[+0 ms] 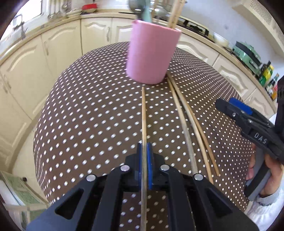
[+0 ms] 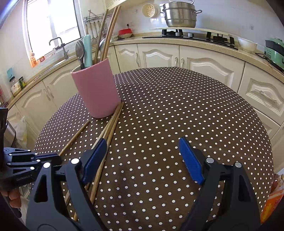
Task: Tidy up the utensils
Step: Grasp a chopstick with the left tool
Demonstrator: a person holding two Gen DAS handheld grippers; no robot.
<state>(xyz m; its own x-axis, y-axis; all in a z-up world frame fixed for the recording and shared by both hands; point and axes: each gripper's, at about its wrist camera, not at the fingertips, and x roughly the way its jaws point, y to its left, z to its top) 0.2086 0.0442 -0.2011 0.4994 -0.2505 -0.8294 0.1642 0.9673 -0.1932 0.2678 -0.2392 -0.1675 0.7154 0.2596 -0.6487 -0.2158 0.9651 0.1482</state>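
My left gripper [image 1: 144,147] is shut on a single wooden chopstick [image 1: 143,113], whose tip points toward the pink utensil holder [image 1: 153,53]. The holder [image 2: 95,88] stands on the dotted table and has several chopsticks, a spoon and a teal handle in it. Three more chopsticks [image 1: 188,117] lie on the cloth to the right, their far ends touching the holder's base. My right gripper [image 2: 142,142] hovers open over the table with nothing between its pads; its left finger [image 2: 95,156] is above those loose chopsticks [image 2: 113,119]. The left gripper [image 2: 56,158] with its chopstick [image 2: 78,135] shows at the left.
The round table [image 2: 177,106] has a brown cloth with white dots. Cream cabinets [image 2: 159,55] and a counter curve behind it, with a sink tap [image 2: 60,46], a steel pot [image 2: 179,16] on the hob and a green appliance [image 2: 275,51]. A hand [image 1: 266,177] holds the right gripper [image 1: 229,104].
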